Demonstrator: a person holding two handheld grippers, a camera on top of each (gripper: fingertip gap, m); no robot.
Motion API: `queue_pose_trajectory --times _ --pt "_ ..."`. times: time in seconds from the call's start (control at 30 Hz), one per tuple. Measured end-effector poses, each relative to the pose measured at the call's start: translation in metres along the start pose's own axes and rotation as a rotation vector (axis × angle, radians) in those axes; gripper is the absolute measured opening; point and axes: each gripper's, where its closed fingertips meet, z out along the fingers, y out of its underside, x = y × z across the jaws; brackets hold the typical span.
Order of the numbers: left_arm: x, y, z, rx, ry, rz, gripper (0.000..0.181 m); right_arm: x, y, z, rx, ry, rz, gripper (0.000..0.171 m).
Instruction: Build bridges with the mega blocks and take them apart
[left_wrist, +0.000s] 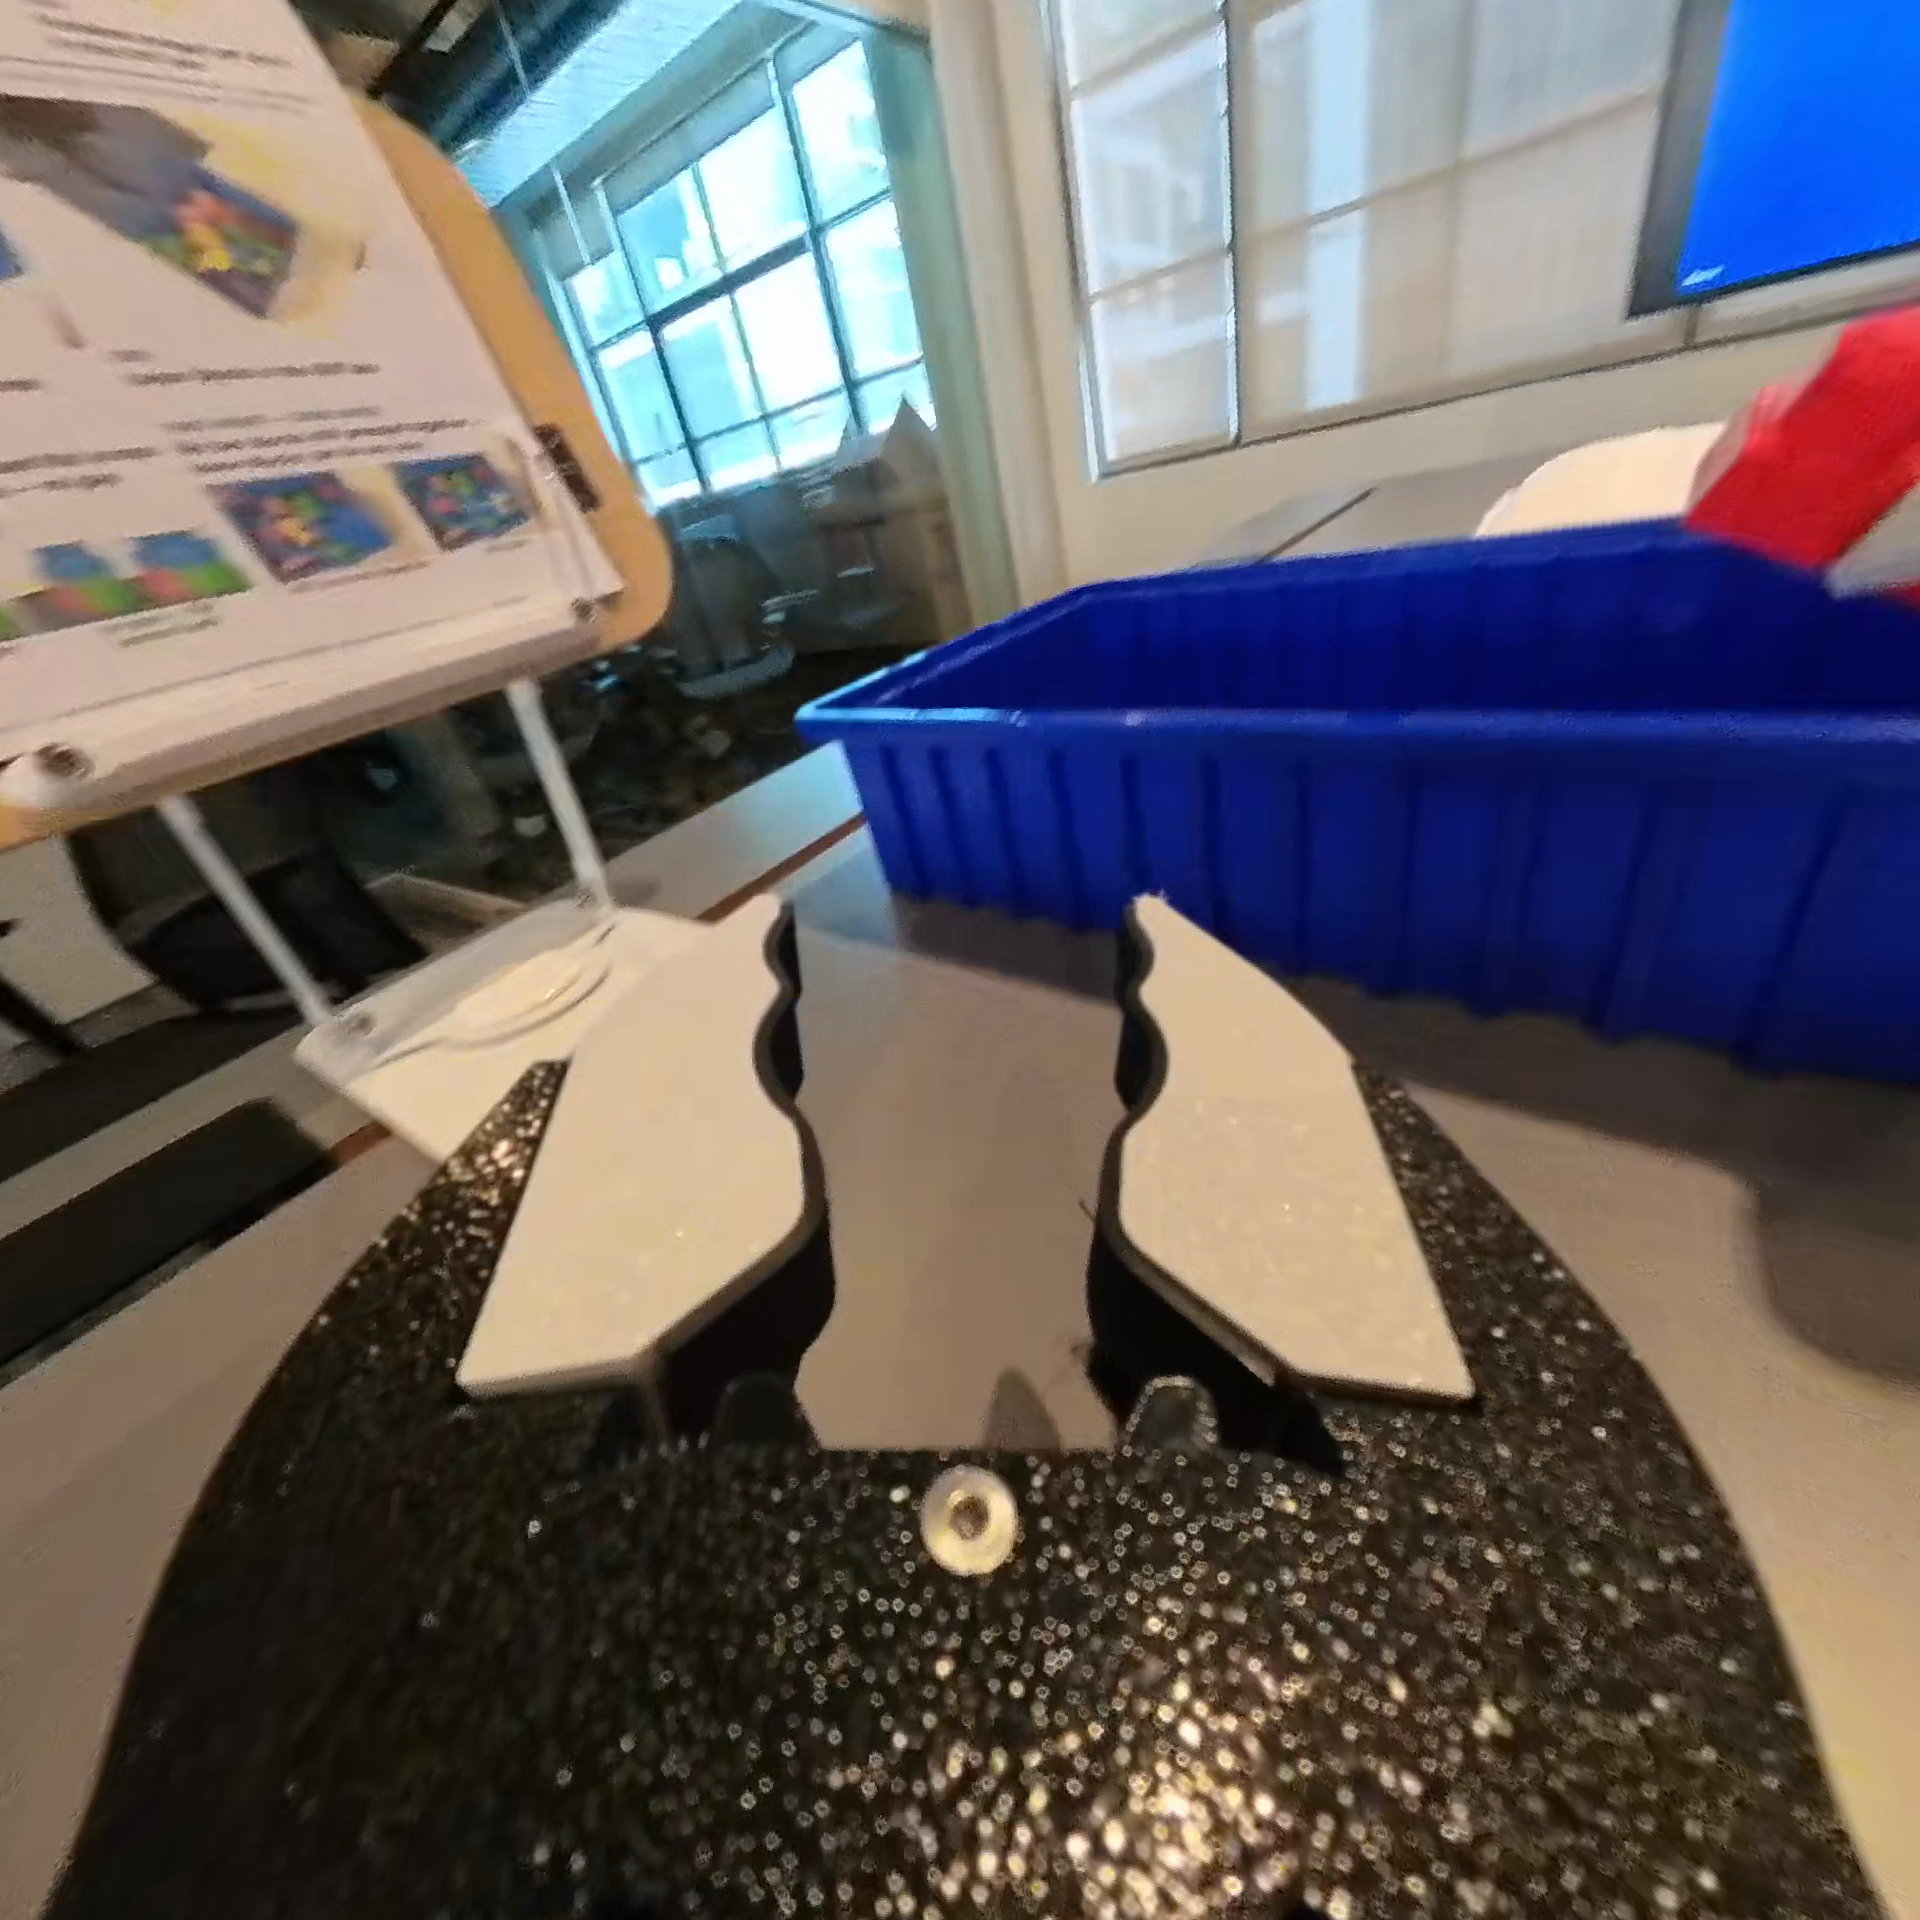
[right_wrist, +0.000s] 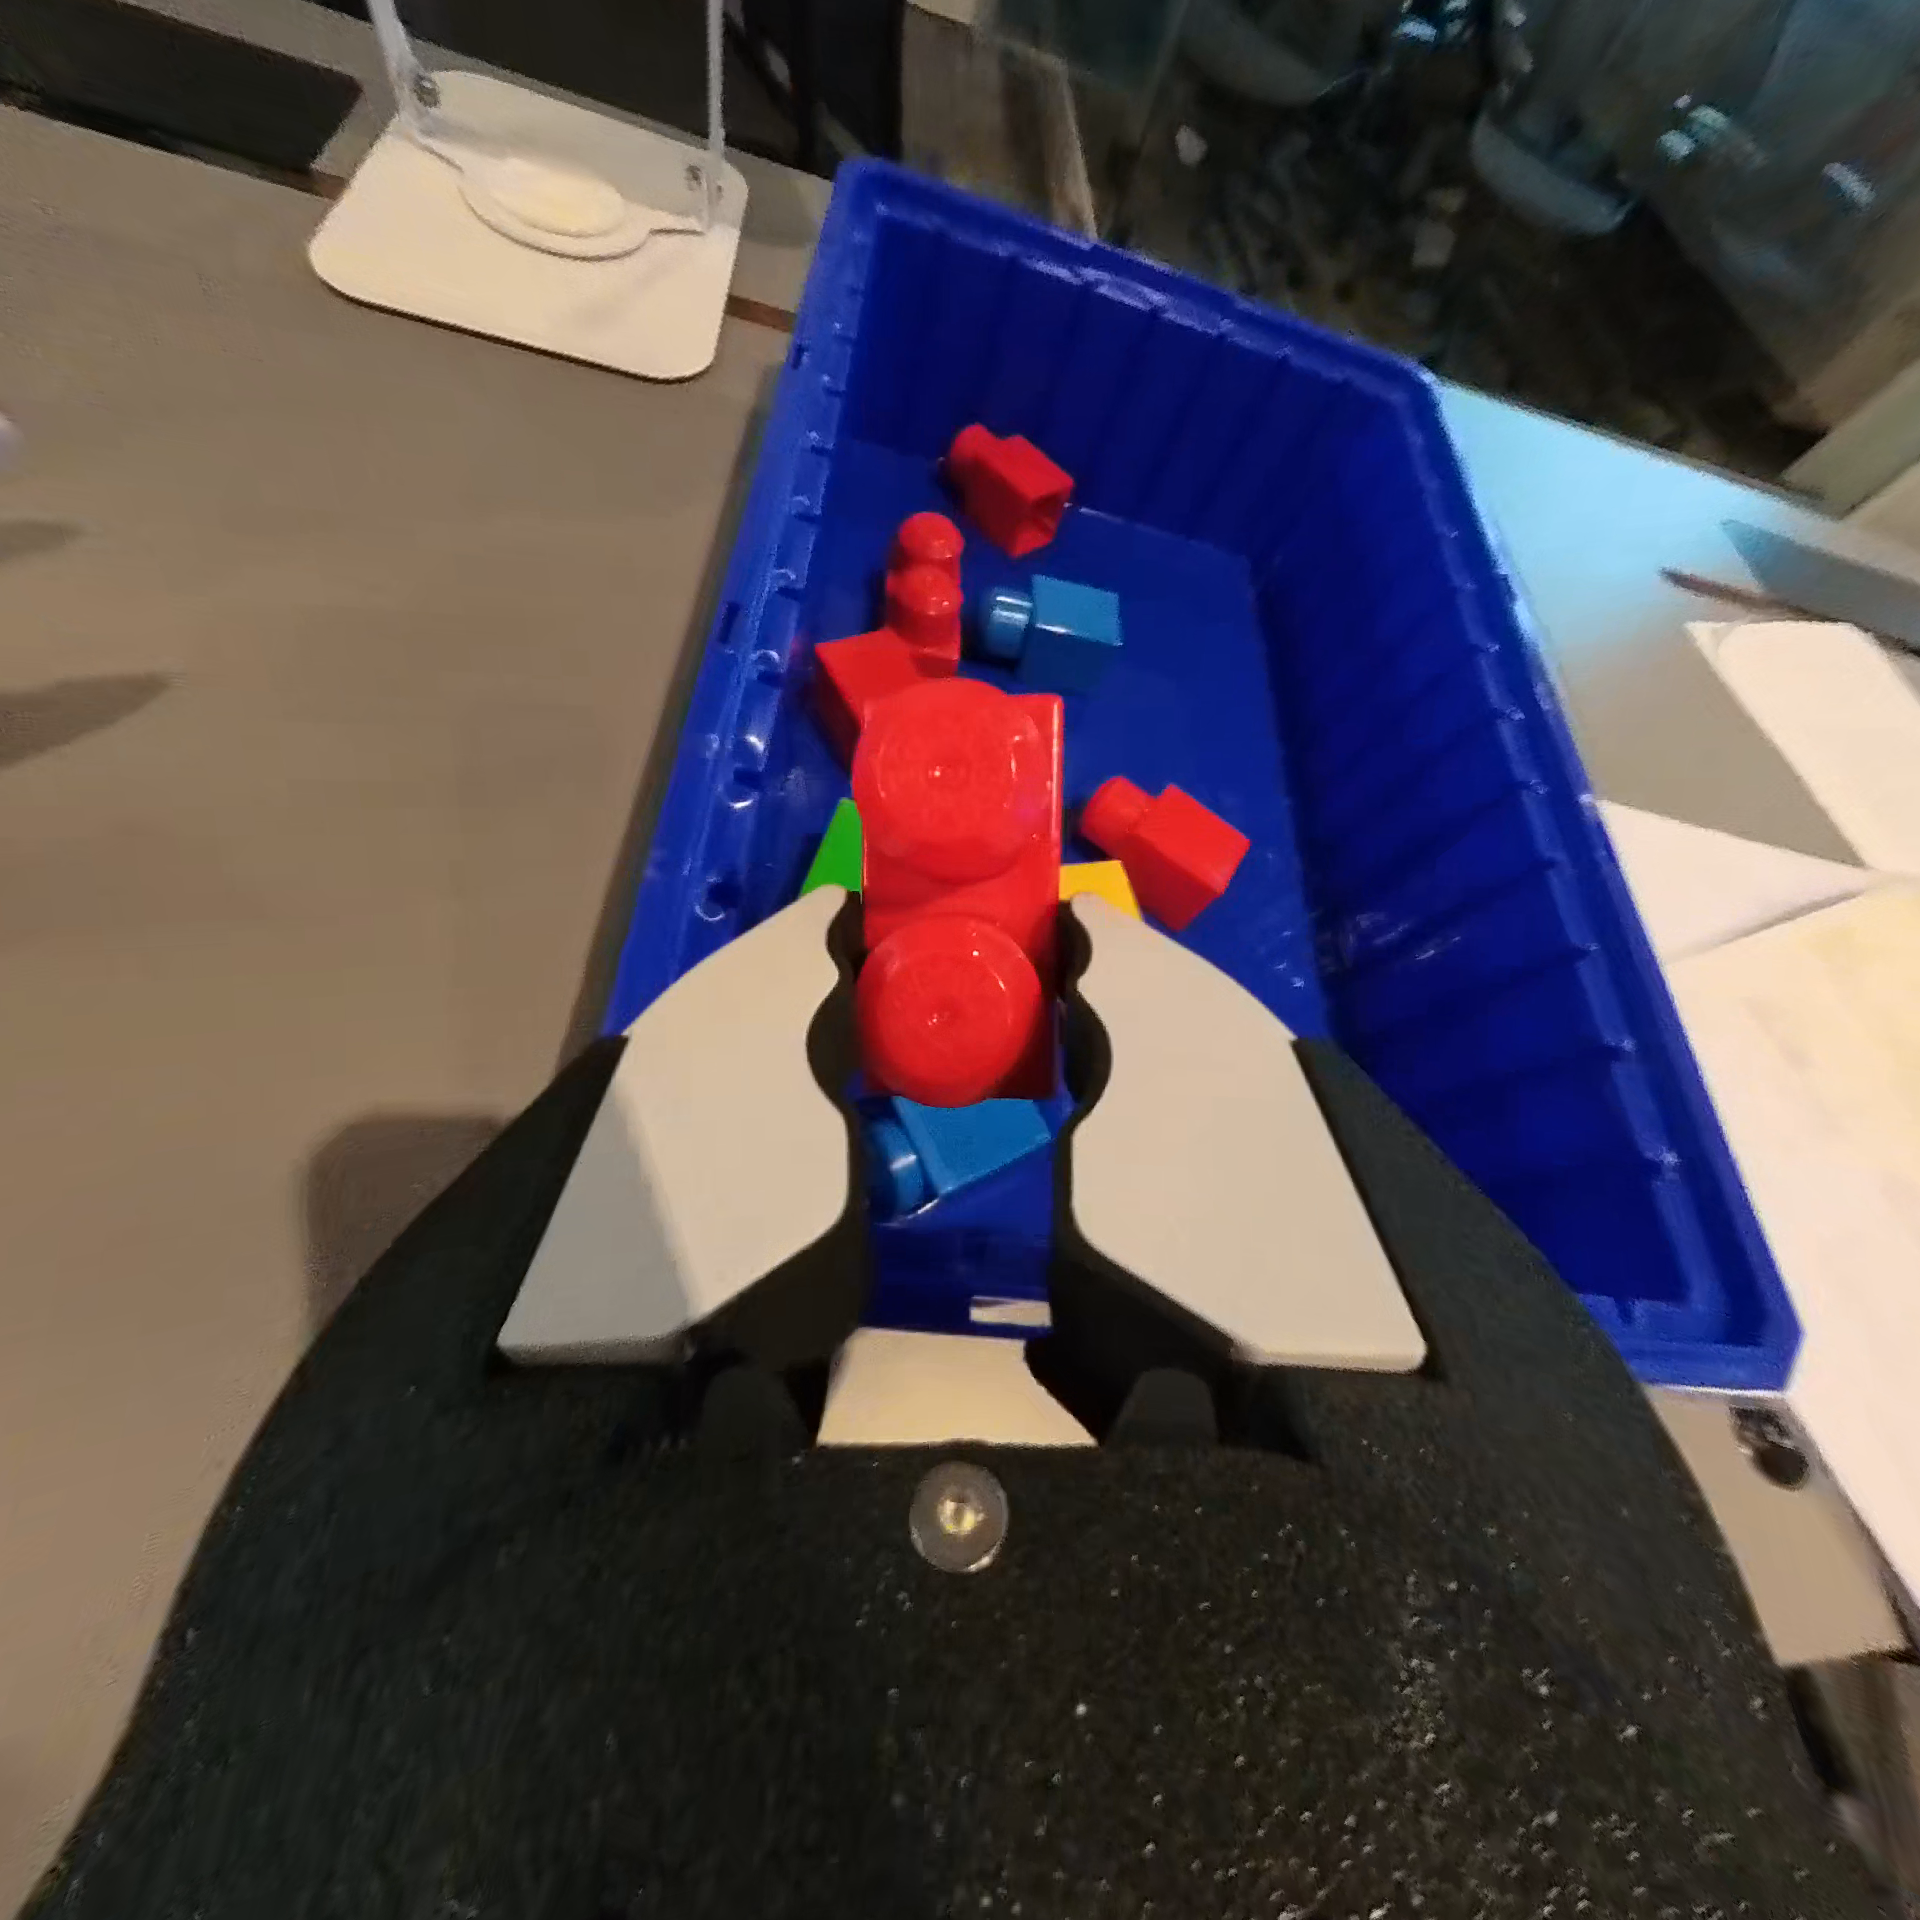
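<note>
My right gripper (right_wrist: 956, 914) is shut on a red two-stud mega block (right_wrist: 961, 831) and holds it above the blue bin (right_wrist: 1382, 665). Inside the bin lie several loose blocks: a red single-stud block (right_wrist: 1013, 488), a red two-stud block (right_wrist: 914, 634), a blue block (right_wrist: 1065, 629), another red block (right_wrist: 1174, 852), a blue block (right_wrist: 956, 1153), and bits of a green (right_wrist: 836, 857) and a yellow block (right_wrist: 1101, 883). My left gripper (left_wrist: 956, 925) is open and empty, low over the grey table, in front of the bin (left_wrist: 1403, 821). The held red block (left_wrist: 1829, 447) shows at the right edge.
A sign board on a clear acrylic stand (left_wrist: 260, 343) stands left of the bin; its white base (right_wrist: 530, 260) is on the table. White paper sheets (right_wrist: 1808, 883) lie right of the bin. The grey table (right_wrist: 364, 675) stretches to the left.
</note>
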Motion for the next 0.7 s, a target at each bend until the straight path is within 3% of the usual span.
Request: queue_pose_trajectory --times 0.07,0.13,0.33,0.7 --pt "-0.009 0.007 -0.013 -0.022 -0.026 0.001 0.060 0.000 -0.005 -0.002 0.023 0.016 -0.026 0.042" --pt "-0.020 0.008 -0.023 -0.034 -0.053 -0.011 0.065 0.000 -0.008 -0.002 0.020 0.019 -0.014 0.065" --pt "-0.049 0.013 -0.047 -0.024 -0.155 0.006 0.067 -0.011 -0.025 -0.009 0.072 -0.017 -0.002 0.066" --pt "-0.103 0.036 -0.071 -0.039 -0.340 -0.050 0.058 -0.223 -0.150 -0.014 0.438 -0.658 -0.302 0.059"
